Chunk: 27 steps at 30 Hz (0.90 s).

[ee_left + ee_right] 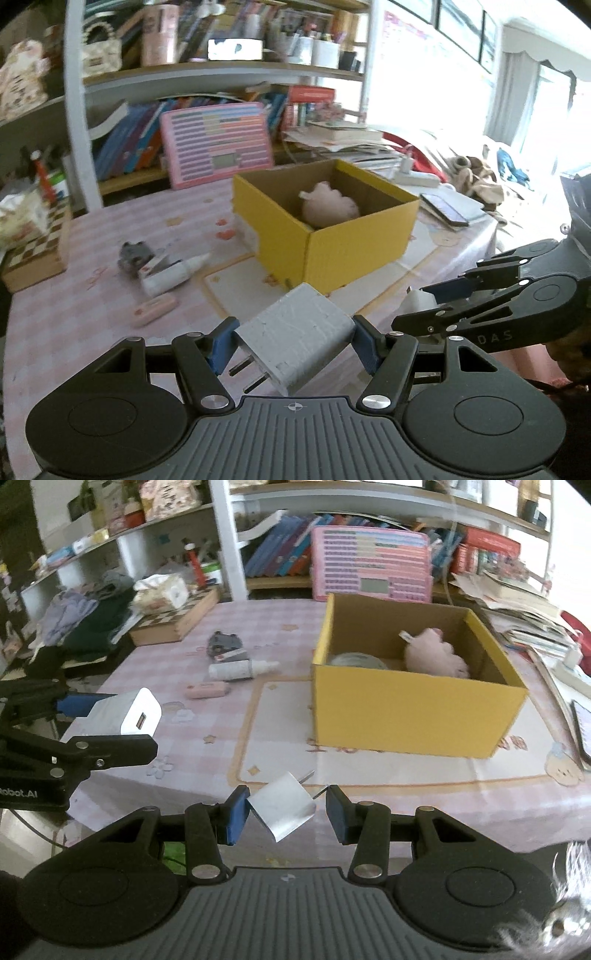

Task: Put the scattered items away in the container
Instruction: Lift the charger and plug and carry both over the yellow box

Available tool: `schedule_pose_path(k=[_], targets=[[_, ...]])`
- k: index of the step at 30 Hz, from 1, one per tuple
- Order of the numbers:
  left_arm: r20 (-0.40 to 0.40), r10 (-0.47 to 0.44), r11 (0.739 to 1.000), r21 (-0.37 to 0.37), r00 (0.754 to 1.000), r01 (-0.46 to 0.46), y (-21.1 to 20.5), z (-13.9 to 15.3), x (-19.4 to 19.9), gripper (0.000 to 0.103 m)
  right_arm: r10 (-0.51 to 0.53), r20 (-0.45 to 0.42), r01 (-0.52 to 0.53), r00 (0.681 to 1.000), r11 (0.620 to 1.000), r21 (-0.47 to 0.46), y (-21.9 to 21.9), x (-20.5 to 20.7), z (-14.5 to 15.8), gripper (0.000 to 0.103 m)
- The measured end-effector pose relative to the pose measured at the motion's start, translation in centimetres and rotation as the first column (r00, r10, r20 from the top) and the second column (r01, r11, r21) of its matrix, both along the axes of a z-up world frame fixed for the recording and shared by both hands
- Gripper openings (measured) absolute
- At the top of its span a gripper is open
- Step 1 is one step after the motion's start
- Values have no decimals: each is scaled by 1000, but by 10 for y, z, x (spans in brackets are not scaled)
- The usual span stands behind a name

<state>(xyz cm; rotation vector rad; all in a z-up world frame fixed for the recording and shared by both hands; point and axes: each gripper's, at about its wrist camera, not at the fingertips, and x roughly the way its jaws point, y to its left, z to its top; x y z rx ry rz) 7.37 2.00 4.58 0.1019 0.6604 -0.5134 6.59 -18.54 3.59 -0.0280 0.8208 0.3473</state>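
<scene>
My left gripper point(293, 341) is shut on a white charger plug point(297, 336), prongs pointing back toward me, held above the table in front of the yellow box point(354, 247). The same plug shows in the right wrist view point(123, 714). My right gripper point(286, 812) holds a second small white charger point(282, 805) between its blue pads; the left pad touches it, the right pad shows a small gap. The box point(417, 709) holds a pink plush point(434, 653) and a grey round thing point(356, 661). A white bottle point(240, 670), pink case point(206, 690) and grey toy point(223, 644) lie on the table.
A checkered wooden box point(173, 622) with a tissue pack stands at the table's left. A pink board point(371, 565) leans on the bookshelf behind. A phone point(445, 210) and power strip point(415, 177) lie right of the yellow box.
</scene>
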Motion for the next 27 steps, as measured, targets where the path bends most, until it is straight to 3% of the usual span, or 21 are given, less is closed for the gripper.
schedule_pose_path(k=[7, 27], targets=[[1, -61, 998, 4, 998, 61, -27, 3, 12, 66, -60, 4, 60, 998, 998, 8, -28, 2, 3, 43], [-26, -137, 990, -22, 990, 137, -103, -2, 68, 66, -88, -28, 88, 996, 996, -12, -96, 47, 2, 43]])
